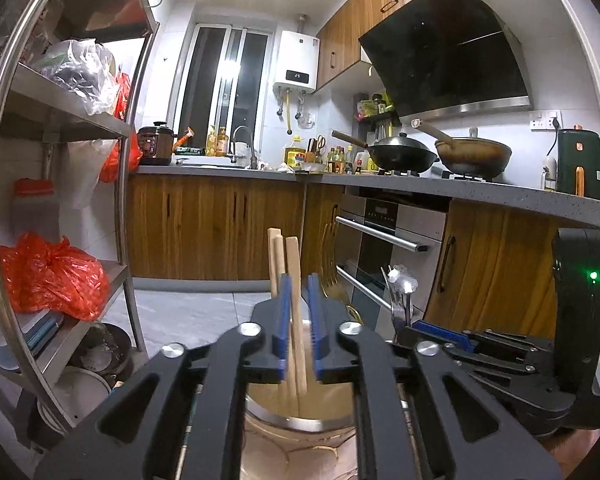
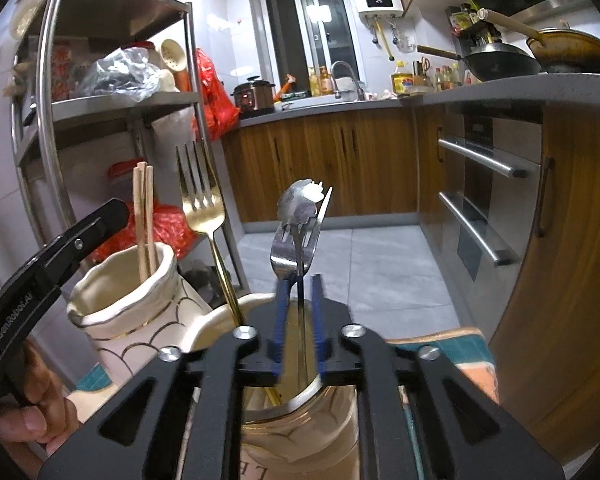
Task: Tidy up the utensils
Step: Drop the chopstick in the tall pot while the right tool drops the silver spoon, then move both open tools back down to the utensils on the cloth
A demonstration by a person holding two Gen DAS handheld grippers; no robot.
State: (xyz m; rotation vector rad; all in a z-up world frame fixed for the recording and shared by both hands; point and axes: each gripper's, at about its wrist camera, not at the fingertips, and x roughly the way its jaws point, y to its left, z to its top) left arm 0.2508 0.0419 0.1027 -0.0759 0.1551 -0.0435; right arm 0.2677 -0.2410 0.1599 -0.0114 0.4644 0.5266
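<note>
Two cream ceramic holders with gold scale lines stand side by side. In the left wrist view my left gripper (image 1: 299,292) straddles wooden chopsticks (image 1: 293,280) that stand in the left holder (image 1: 300,420); the blue pads stand slightly apart from the sticks. In the right wrist view my right gripper (image 2: 299,300) is around the silver utensils (image 2: 300,224), a fork and a spoon, standing in the right holder (image 2: 300,416); a gap shows beside the handles. A gold fork (image 2: 200,200) leans in that same holder. The chopsticks (image 2: 144,216) and the left holder (image 2: 128,312) show at left.
A steel shelf rack (image 1: 60,128) with red bags stands at left. Wooden cabinets, an oven (image 1: 384,248) and a counter with two woks (image 1: 404,152) lie ahead. A patterned cloth (image 2: 460,344) lies under the holders.
</note>
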